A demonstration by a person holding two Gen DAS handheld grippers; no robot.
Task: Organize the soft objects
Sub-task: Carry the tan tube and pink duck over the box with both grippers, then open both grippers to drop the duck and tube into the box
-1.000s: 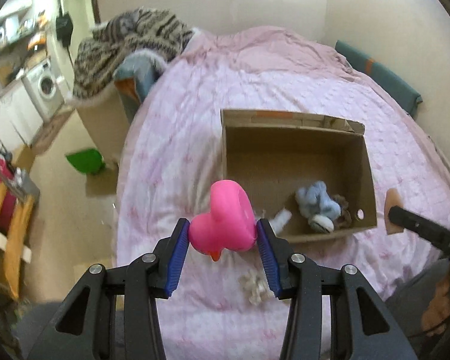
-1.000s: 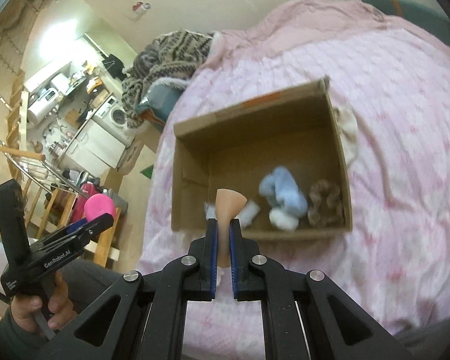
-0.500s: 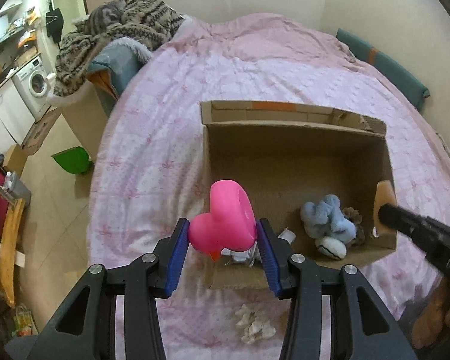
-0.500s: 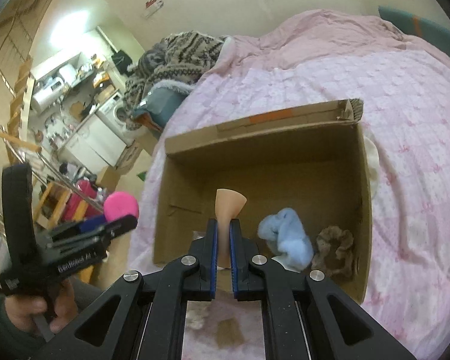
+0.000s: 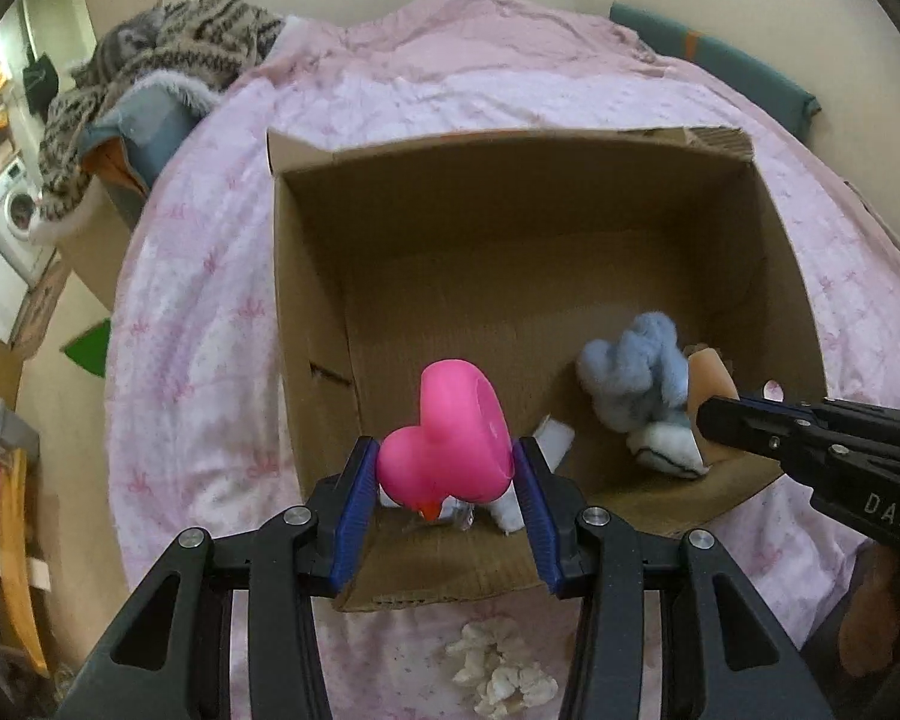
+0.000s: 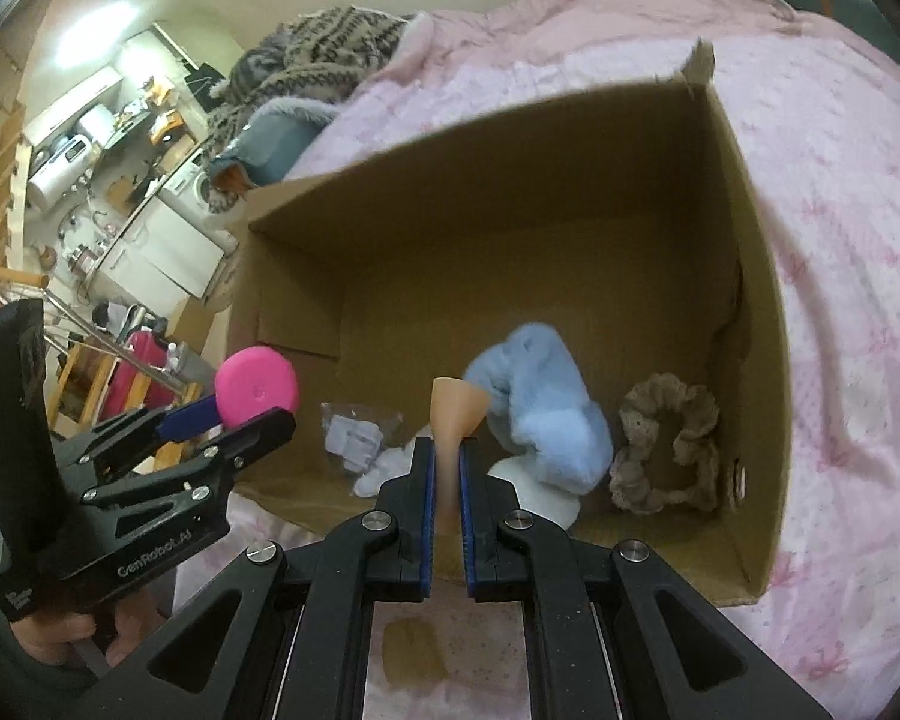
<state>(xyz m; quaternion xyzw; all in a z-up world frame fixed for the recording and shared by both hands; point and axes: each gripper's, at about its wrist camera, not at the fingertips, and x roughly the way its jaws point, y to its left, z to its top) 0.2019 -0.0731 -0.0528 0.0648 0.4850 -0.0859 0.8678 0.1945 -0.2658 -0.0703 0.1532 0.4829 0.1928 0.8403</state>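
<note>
My left gripper (image 5: 445, 468) is shut on a pink rubber duck (image 5: 450, 441) and holds it over the near left part of an open cardboard box (image 5: 306, 312). My right gripper (image 6: 445, 462) is shut on a thin peach-coloured soft piece (image 6: 453, 414) over the box's (image 6: 750, 312) near edge. In the box lie a light blue plush toy (image 6: 540, 414), a beige scrunchie (image 6: 669, 450), a small clear packet (image 6: 354, 429) and white soft bits (image 6: 384, 468). The right gripper also shows in the left wrist view (image 5: 714, 414), the left one in the right wrist view (image 6: 252, 420).
The box stands on a bed with a pink quilt (image 5: 198, 276). A white scrunchie (image 5: 498, 666) lies on the quilt in front of the box. A striped blanket pile (image 5: 168, 54) sits at the bed's far left. A flat tan piece (image 6: 414, 651) lies under my right gripper.
Both grippers have moved forward toward the box, which now fills both views. The duck has gone from left of the box to over its near left part. The peach piece is now over the near edge.
</note>
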